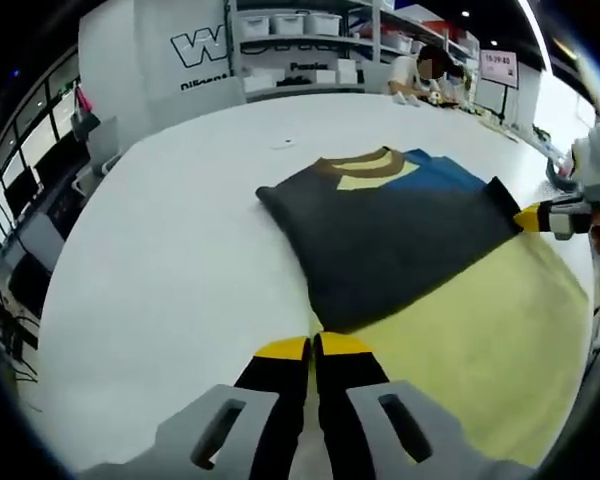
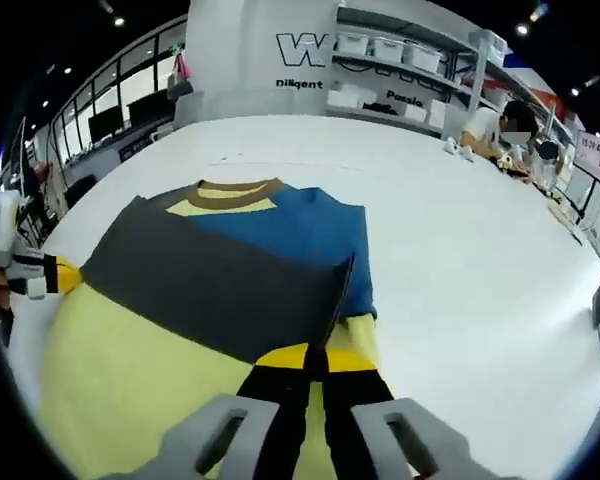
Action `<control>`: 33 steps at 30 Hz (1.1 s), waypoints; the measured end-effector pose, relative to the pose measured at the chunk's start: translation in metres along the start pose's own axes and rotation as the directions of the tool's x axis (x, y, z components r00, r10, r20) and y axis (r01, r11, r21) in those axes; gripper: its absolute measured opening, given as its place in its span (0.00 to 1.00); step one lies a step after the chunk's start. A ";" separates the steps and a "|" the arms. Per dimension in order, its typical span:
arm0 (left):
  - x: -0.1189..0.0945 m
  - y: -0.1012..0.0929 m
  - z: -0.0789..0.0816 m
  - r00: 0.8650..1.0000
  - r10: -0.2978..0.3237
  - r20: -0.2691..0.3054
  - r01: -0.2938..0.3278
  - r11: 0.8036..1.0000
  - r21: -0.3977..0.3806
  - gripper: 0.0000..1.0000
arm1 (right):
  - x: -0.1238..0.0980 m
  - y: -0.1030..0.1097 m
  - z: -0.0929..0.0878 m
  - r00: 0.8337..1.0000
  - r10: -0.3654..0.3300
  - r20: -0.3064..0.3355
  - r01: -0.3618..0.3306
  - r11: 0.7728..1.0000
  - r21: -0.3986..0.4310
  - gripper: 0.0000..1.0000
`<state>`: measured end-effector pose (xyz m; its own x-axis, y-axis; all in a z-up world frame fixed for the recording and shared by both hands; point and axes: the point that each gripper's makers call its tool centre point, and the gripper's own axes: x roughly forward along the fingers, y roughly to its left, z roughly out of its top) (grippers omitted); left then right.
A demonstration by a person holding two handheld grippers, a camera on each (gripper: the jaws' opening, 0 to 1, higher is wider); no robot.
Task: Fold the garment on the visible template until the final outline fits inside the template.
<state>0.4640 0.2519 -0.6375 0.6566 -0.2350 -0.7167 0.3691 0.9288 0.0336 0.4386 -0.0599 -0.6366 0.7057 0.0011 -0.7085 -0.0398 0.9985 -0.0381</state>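
The garment (image 1: pixel 390 225) lies on the white table (image 1: pixel 170 250). A dark grey panel is folded across it, with a brown collar (image 1: pixel 358 163) and a blue part (image 1: pixel 442 170) at the far end. Pale yellow cloth (image 1: pixel 460 330) spreads out from under the grey panel; I cannot tell whether it is garment or template. My left gripper (image 1: pixel 312 346) is shut on the grey panel's near corner. In the right gripper view the garment (image 2: pixel 220 275) has its grey edge raised, and my right gripper (image 2: pixel 315 358) is shut on it. The left gripper (image 2: pixel 58 272) holds the opposite corner.
Shelving with white bins (image 1: pixel 290 22) and a wall with lettering (image 2: pixel 310 50) stand beyond the table's far edge. A person (image 2: pixel 500 125) sits at the back right. Desks with monitors (image 1: pixel 25 190) line the left side. Bare table surface (image 2: pixel 480 260) stretches to the right of the garment.
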 end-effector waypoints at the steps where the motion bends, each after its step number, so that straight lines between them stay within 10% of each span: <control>1: 0.000 0.000 0.000 1.000 0.000 0.000 0.000 1.000 0.000 0.03 | 0.000 0.000 -0.001 1.000 -0.001 0.000 0.001 1.000 -0.002 0.00; 33: -0.017 0.055 -0.019 0.996 0.079 -0.039 -0.080 0.996 -0.028 0.03 | -0.007 0.036 -0.013 0.991 0.124 -0.047 -0.124 0.992 0.007 0.00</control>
<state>0.4601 0.3126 -0.6366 0.6577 -0.1497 -0.7383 0.2969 0.9522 0.0714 0.4230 -0.0247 -0.6421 0.6610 0.1224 -0.7403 -0.1222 0.9910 0.0547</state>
